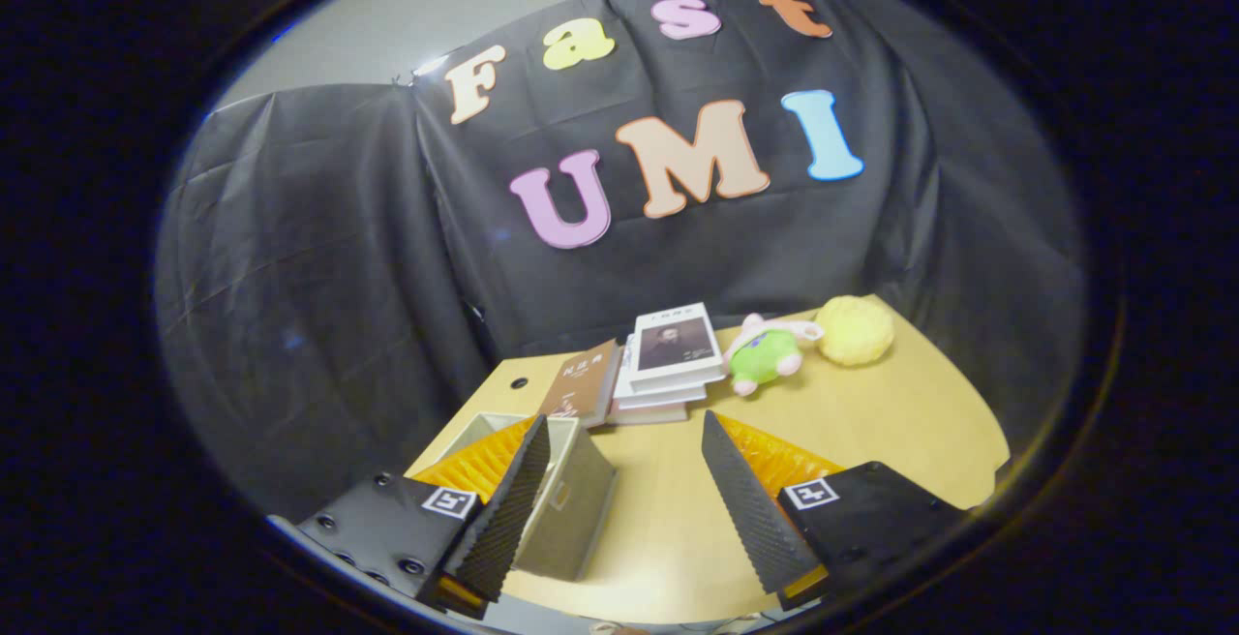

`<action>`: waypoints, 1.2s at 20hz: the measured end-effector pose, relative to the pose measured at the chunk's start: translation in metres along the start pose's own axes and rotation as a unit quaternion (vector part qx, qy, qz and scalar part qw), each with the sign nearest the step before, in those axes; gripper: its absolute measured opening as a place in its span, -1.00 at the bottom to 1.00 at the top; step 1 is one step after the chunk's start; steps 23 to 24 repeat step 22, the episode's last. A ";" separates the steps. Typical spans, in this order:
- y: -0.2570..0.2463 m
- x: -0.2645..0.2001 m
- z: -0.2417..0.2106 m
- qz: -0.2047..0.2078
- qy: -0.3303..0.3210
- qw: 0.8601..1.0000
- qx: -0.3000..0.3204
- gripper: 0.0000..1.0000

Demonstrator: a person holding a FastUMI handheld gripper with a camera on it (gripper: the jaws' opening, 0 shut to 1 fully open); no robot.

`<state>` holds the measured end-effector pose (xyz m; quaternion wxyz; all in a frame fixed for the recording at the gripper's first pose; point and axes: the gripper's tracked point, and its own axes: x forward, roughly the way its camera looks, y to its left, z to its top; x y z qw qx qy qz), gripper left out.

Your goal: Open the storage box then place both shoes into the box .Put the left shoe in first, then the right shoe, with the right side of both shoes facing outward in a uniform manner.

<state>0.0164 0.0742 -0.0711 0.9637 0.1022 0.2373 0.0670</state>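
Note:
A grey fabric storage box (571, 504) stands on the wooden table (871, 432), partly behind my left finger (508, 509). Its rim shows at the top, and I cannot tell whether a lid covers it. My gripper (627, 466) is open, held above the table with bare tabletop between the two ridged black fingers. The right finger (750, 509) hangs over the wood, apart from the box. I see no shoes here.
Beyond the fingers lies a stack of books (663, 364) with a brown book (583, 383) leaning at its left. A green and pink plush toy (765, 352) and a yellow fluffy ball (855, 329) lie at the far right of the table.

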 end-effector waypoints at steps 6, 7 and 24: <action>-0.073 -0.033 0.036 -0.039 -0.059 0.996 -0.046 0.98; -0.081 -0.037 0.039 -0.042 -0.065 0.996 -0.051 0.99; -0.165 -0.066 0.075 -0.075 -0.138 0.985 -0.067 0.99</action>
